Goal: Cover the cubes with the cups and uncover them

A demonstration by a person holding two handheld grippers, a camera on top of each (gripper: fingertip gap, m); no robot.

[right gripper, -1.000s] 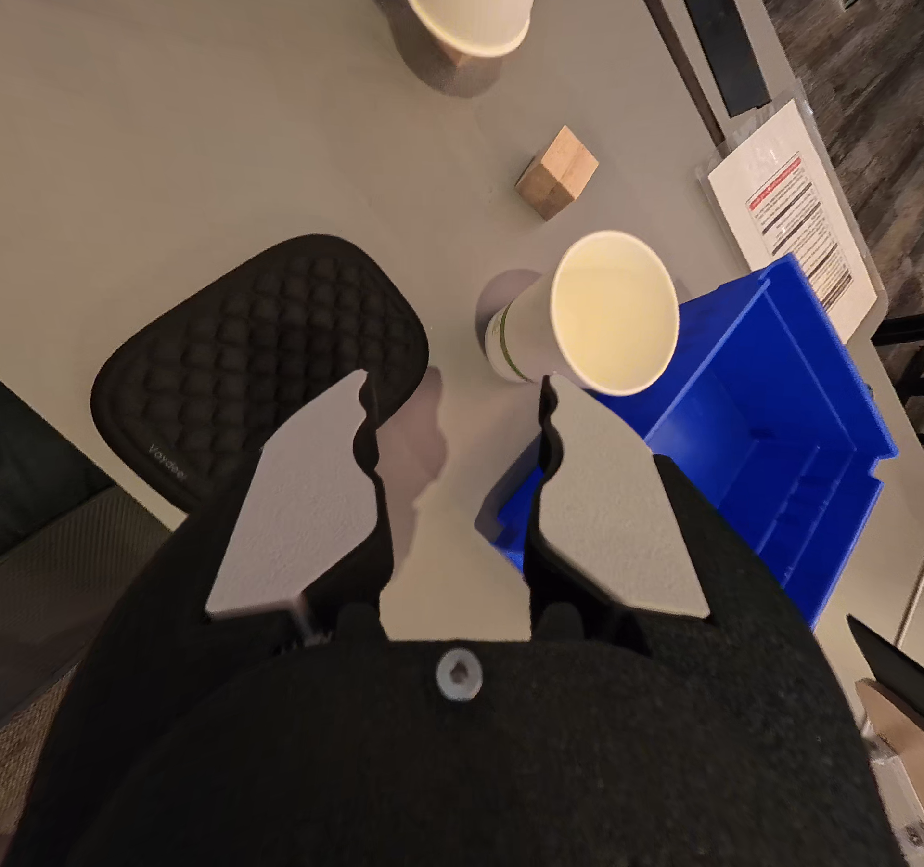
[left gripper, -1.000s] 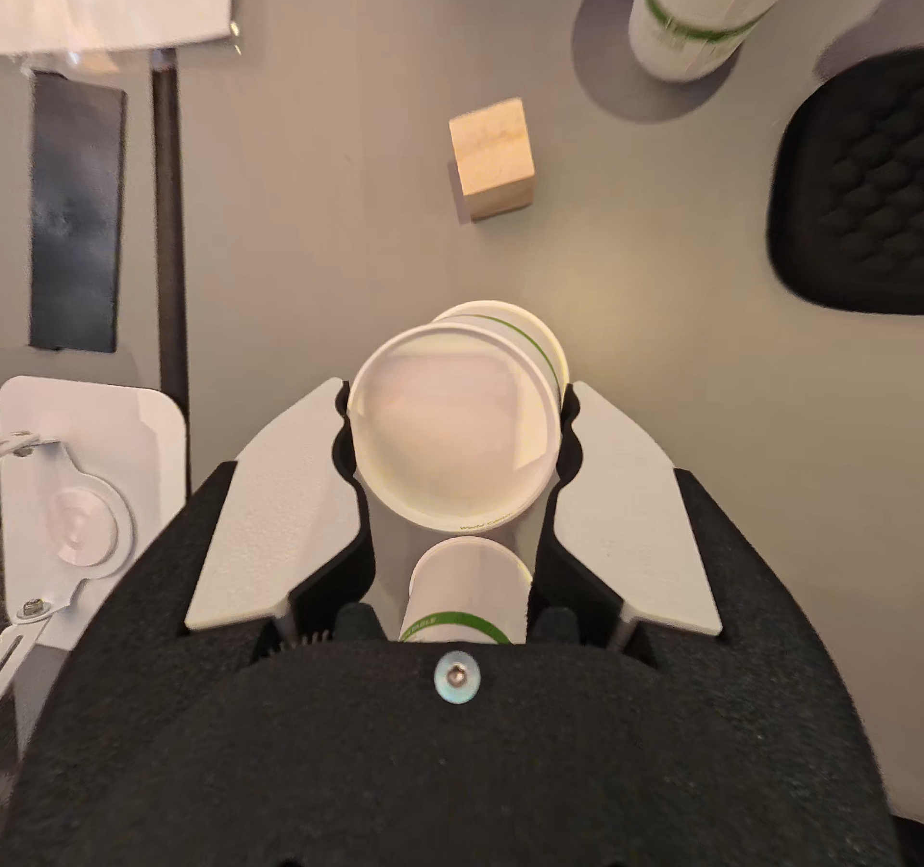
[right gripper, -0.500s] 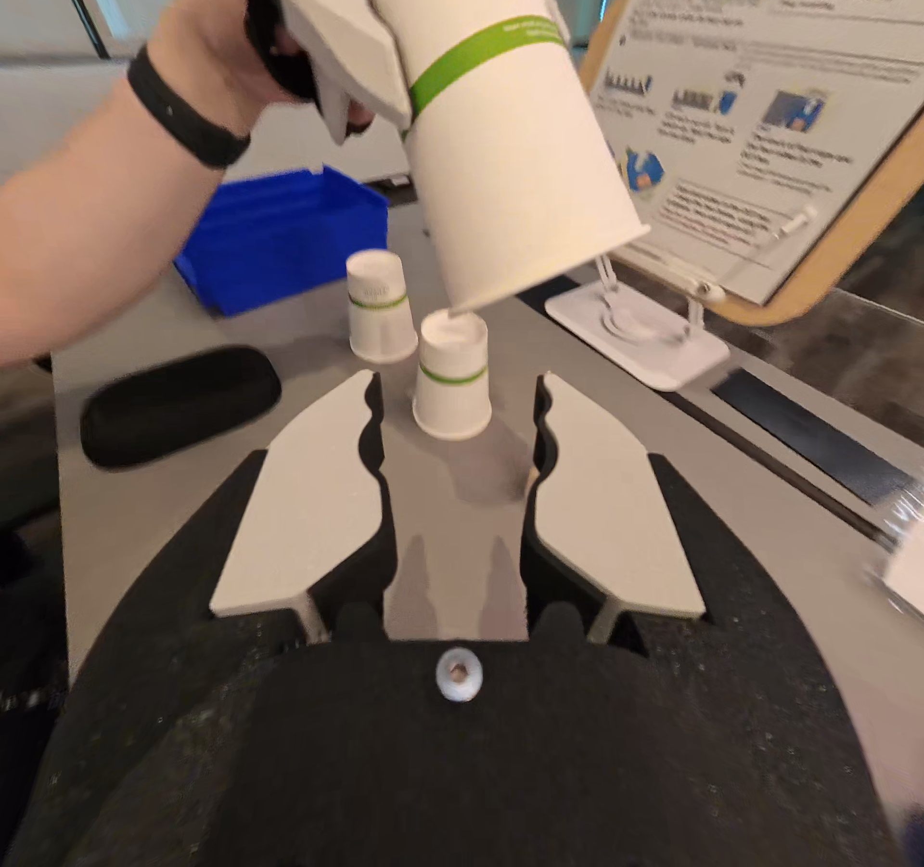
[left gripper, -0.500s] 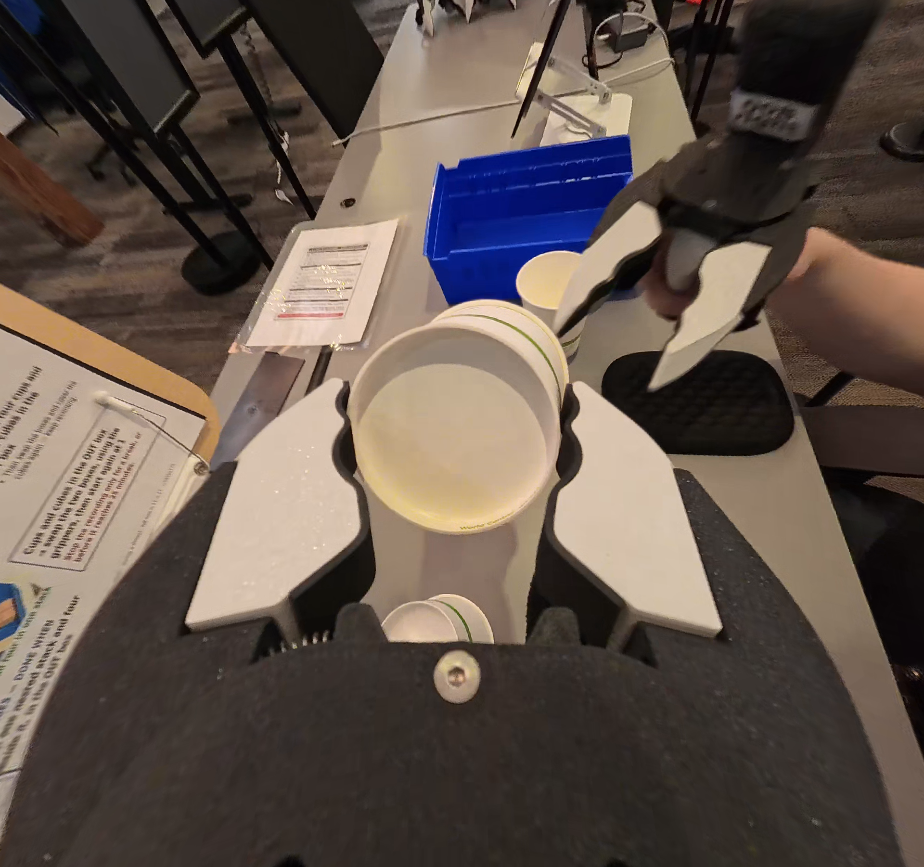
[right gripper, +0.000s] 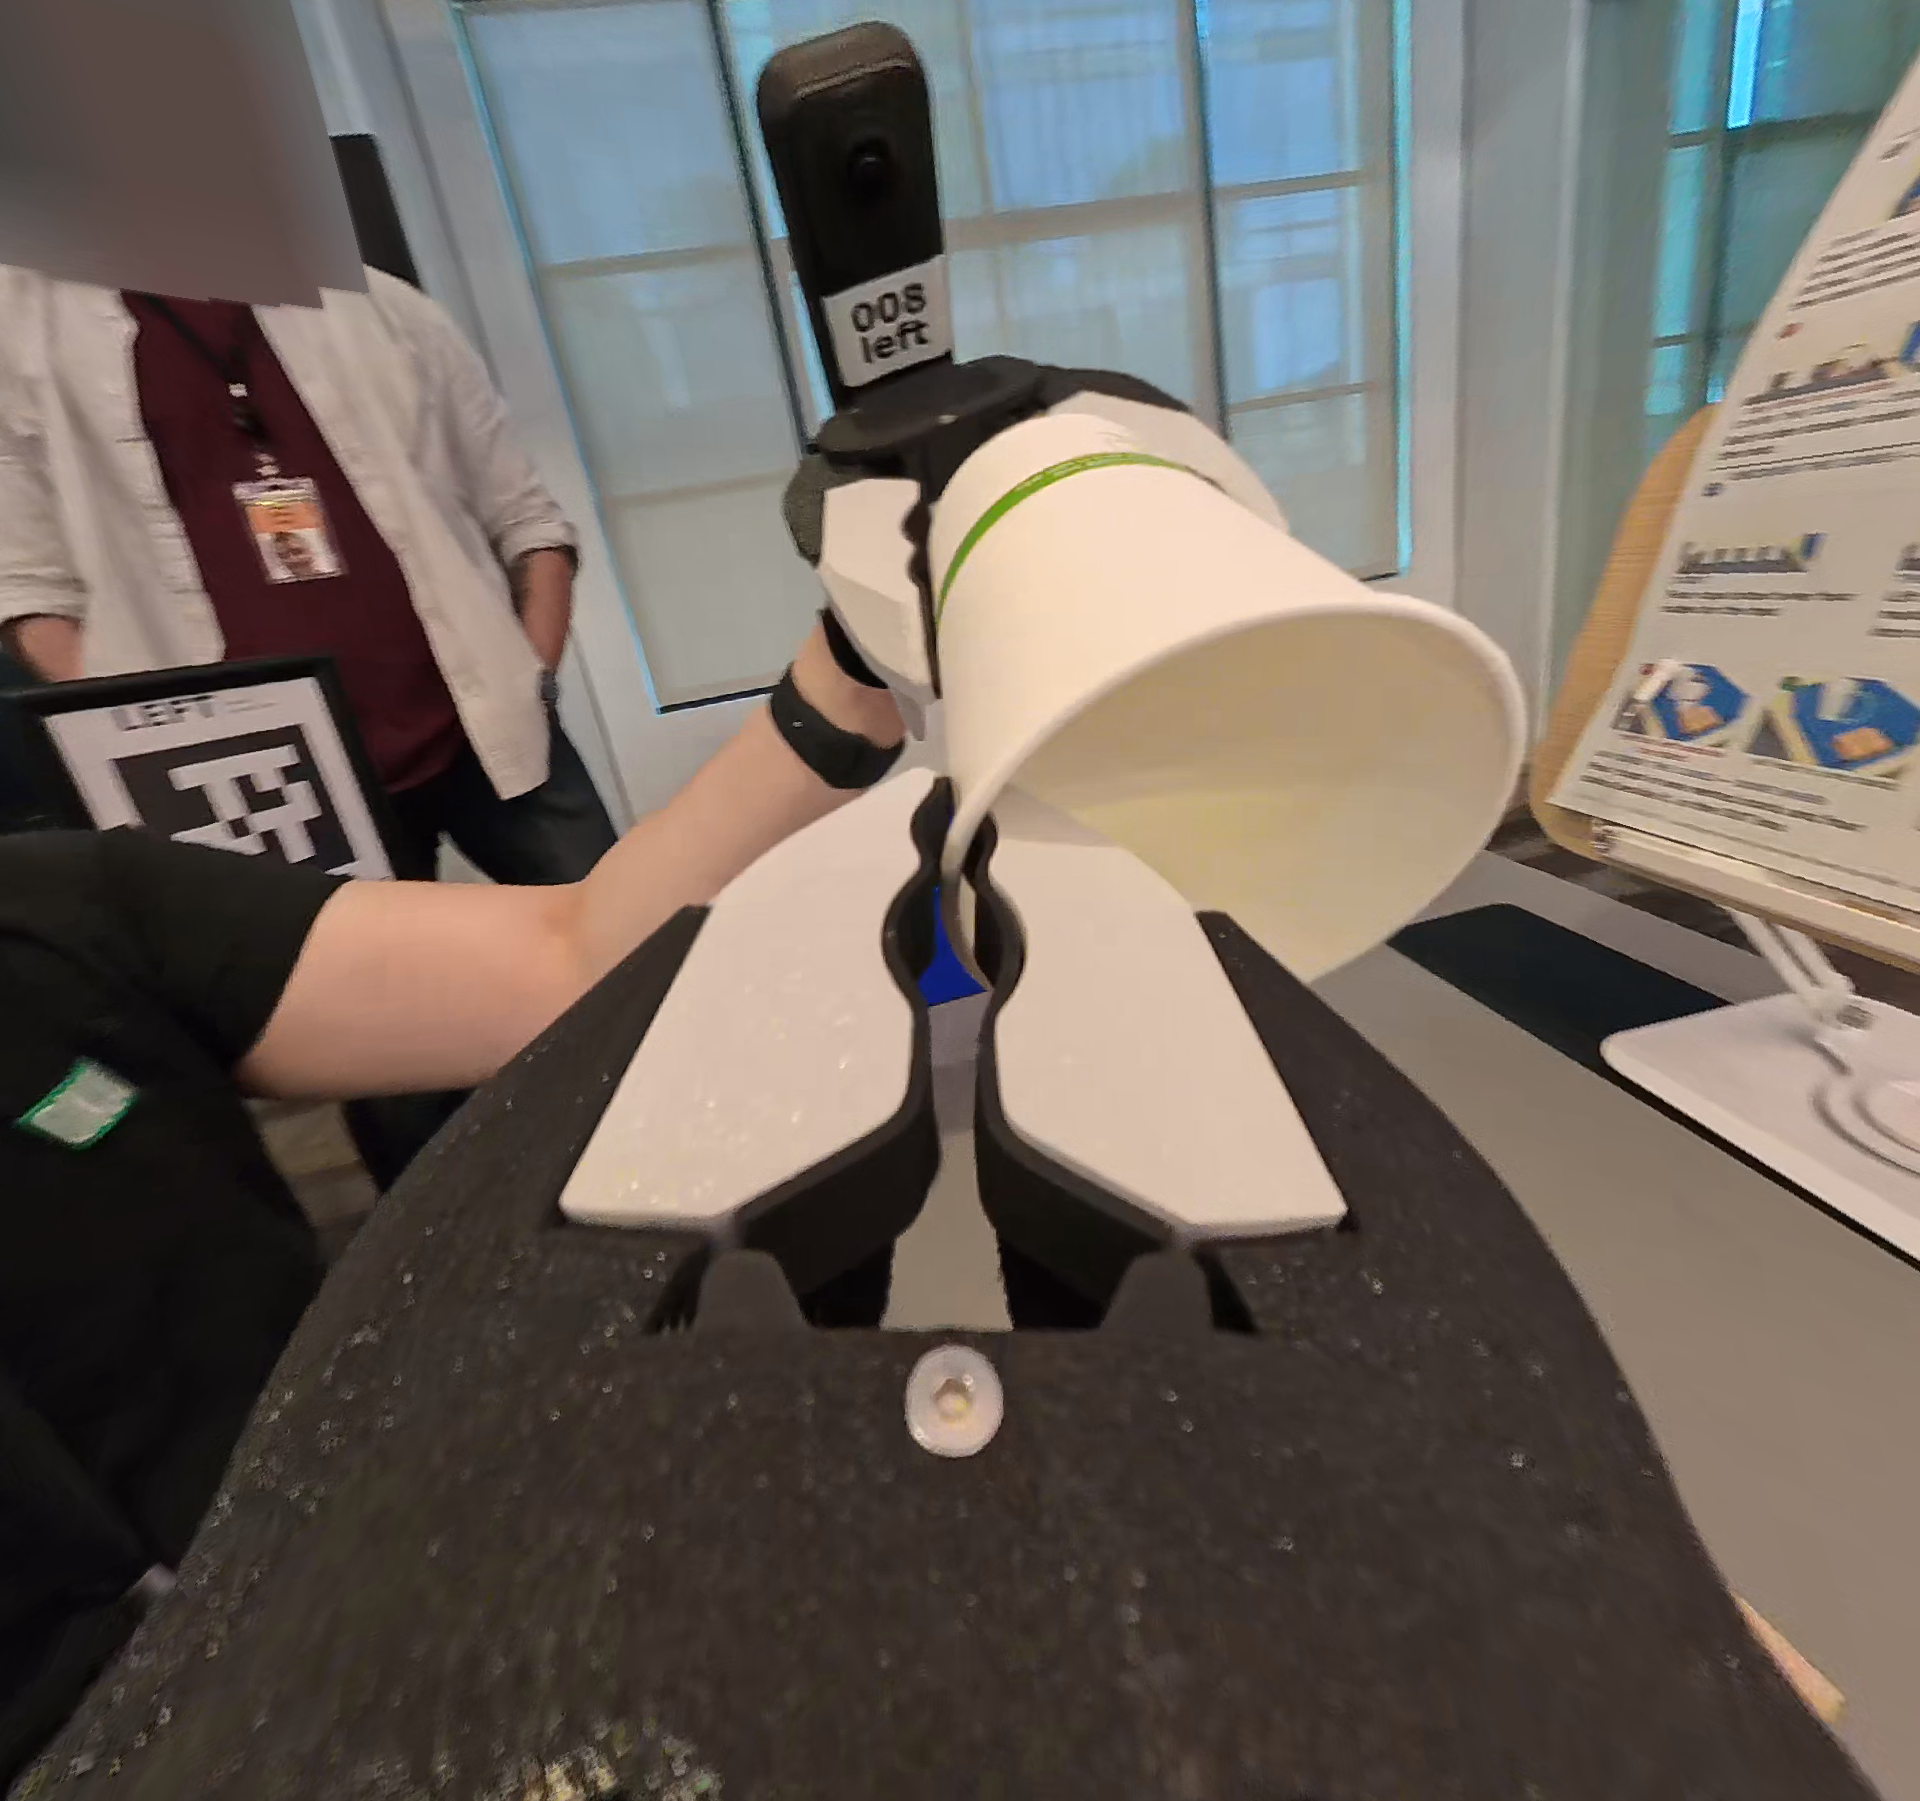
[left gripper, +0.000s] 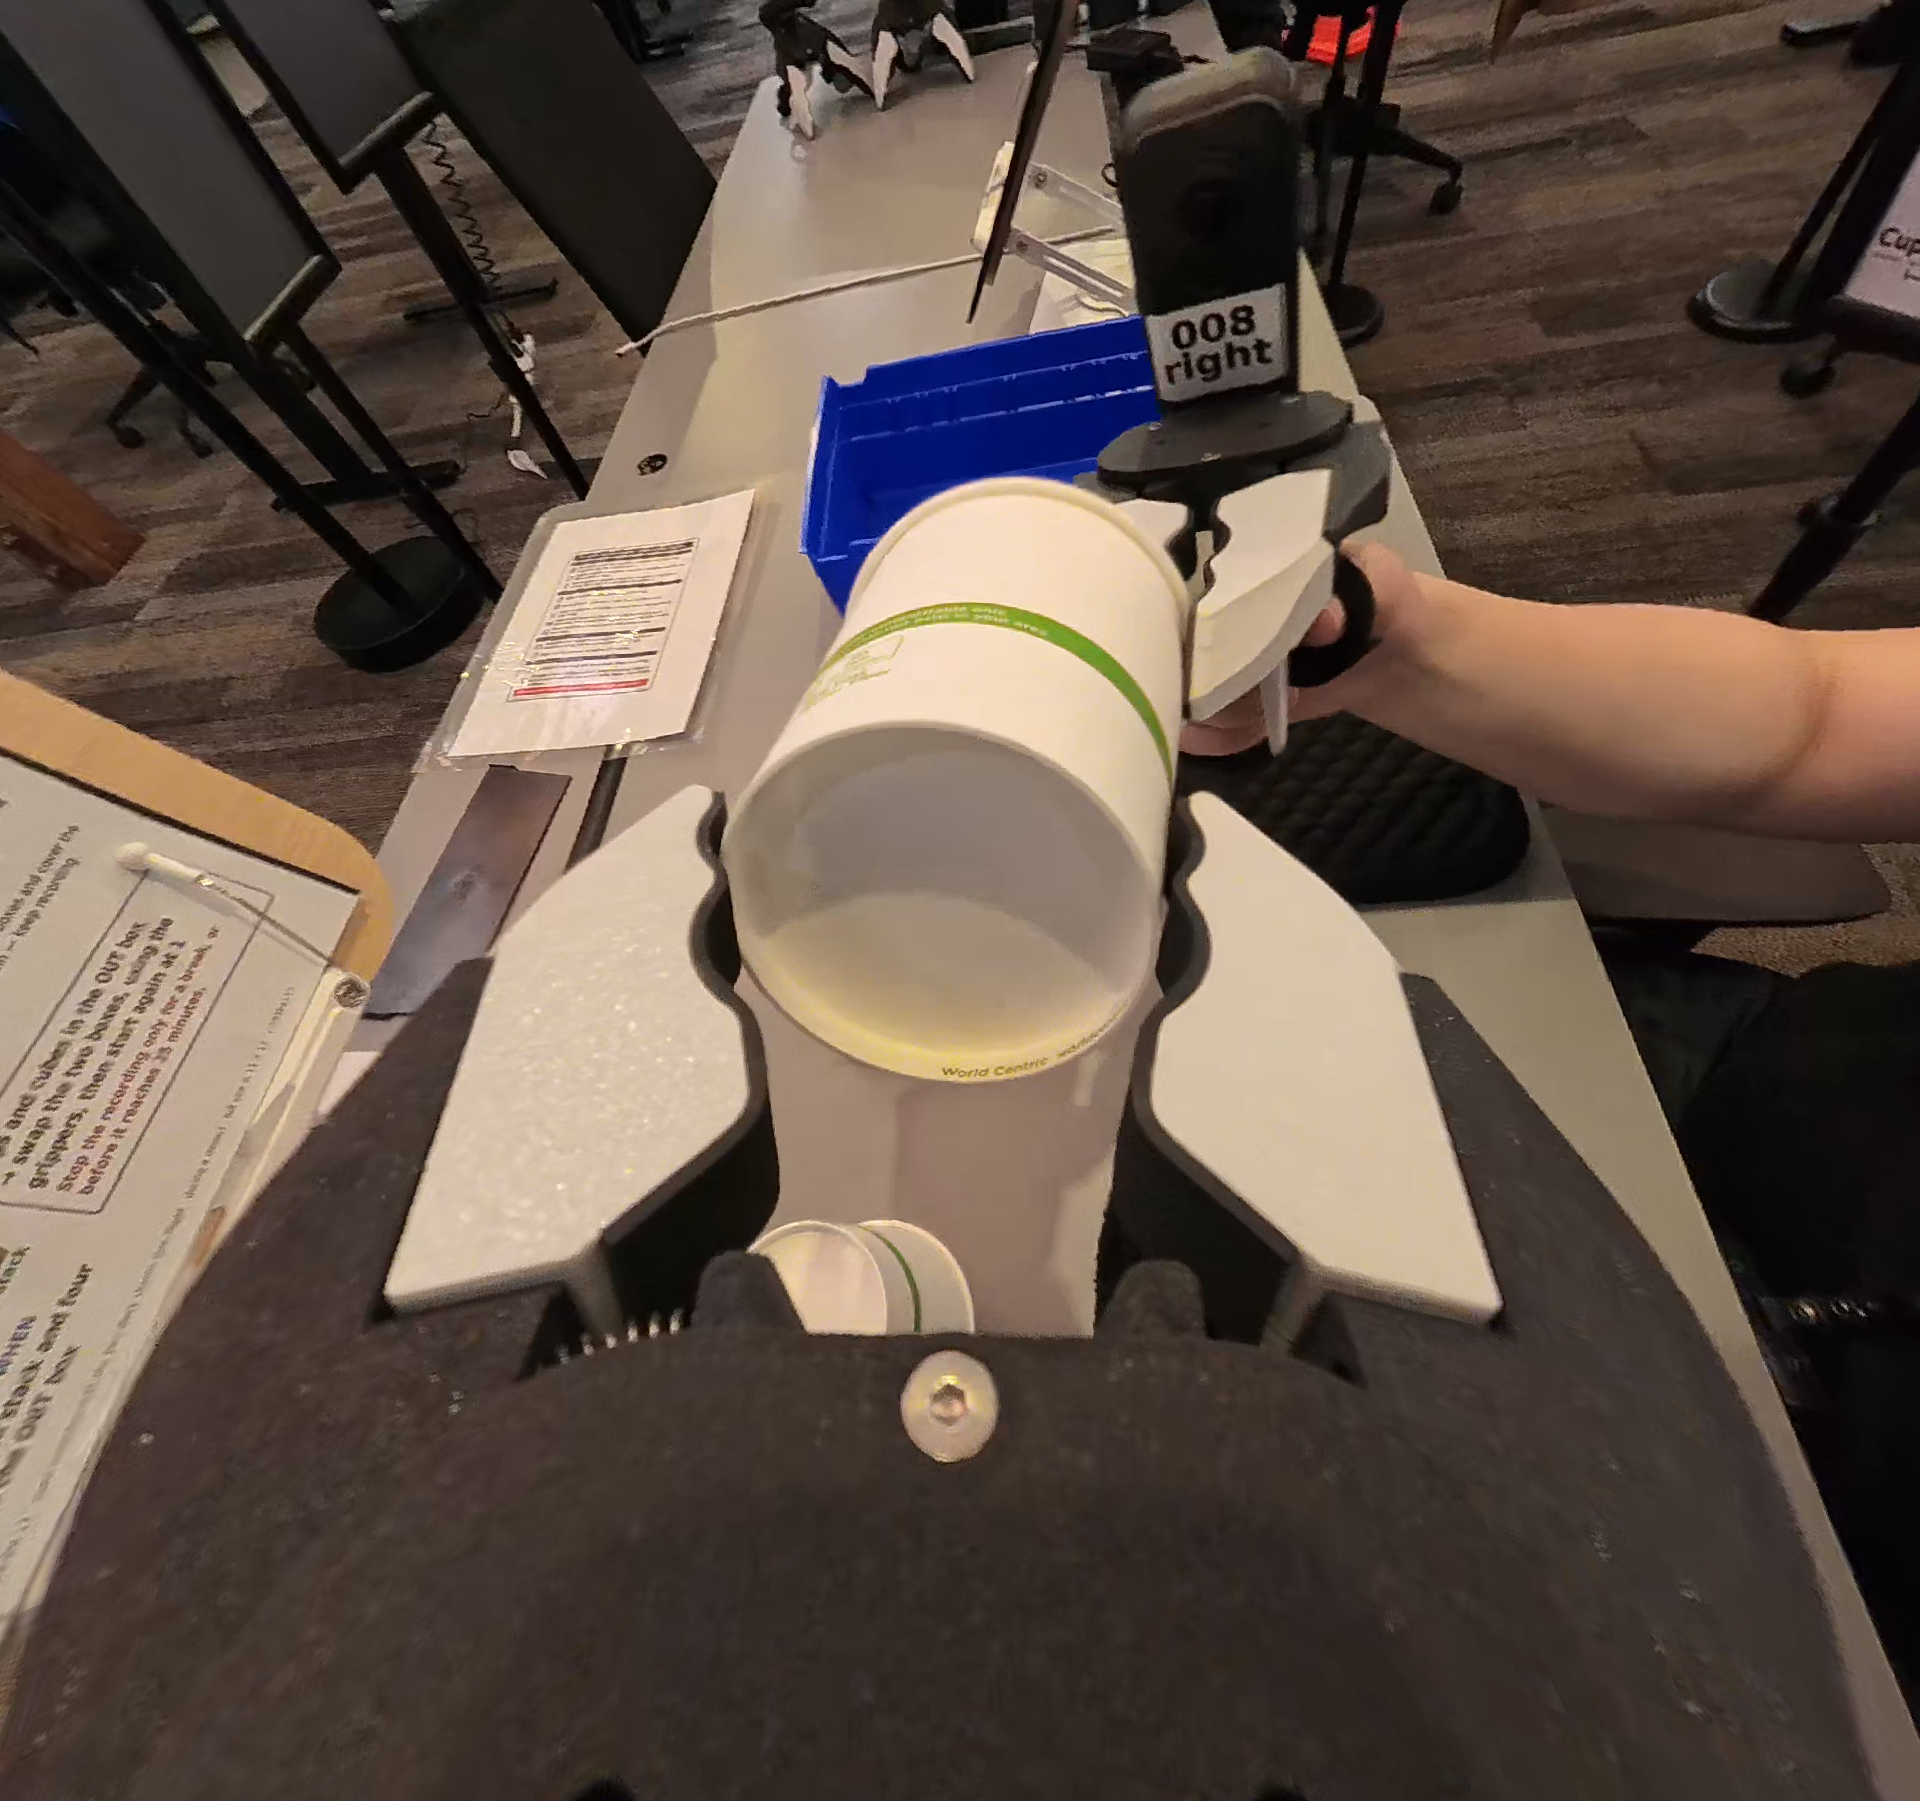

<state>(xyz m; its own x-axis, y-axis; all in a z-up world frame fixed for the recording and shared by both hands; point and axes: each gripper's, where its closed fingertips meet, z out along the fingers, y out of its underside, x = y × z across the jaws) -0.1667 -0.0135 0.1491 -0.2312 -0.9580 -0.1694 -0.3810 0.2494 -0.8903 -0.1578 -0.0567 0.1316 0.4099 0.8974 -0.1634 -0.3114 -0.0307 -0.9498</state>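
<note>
Cup [left gripper: 977, 795]: white paper w/ green band, held in the air above the desk [left gripper: 1475, 982], lying near horizontal; base toward left cam, open mouth toward right cam [right gripper: 1226, 712].
Left hand-held gripper [left gripper: 951, 878]: fingers clamped on cup's base end, one each side; seen from right view [right gripper: 920, 608] gripping at the green band.
Right hand-held gripper [right gripper: 951, 878]: fingers nearly together, pinching the cup's rim at its lower edge; in left view [left gripper: 1210, 588] it meets the rim on the far right side.
Both grippers: on the same cup at once, opposite ends.
2nd cup [left gripper: 868, 1278]: small, upside down on desk, seen low btwn left fingers, partly hidden by gripper body.
Cubes: can't see any in either view.
Blue bin [left gripper: 966, 421]: on desk beyond the held cup, open top; inside not visible enough to tell contents.
Black pad [left gripper: 1382, 816]: on desk, right of cup, under the right forearm.
Laminated sheet [left gripper: 613, 619]: flat on desk's left edge, near bin.
Instruction board [right gripper: 1766, 546]: tilted on a white stand, at desk side; also at left edge of left view [left gripper: 125, 1024].
Bystander [right gripper: 270, 463]: standing behind, white overshirt, lanyard w/ badge.
</note>
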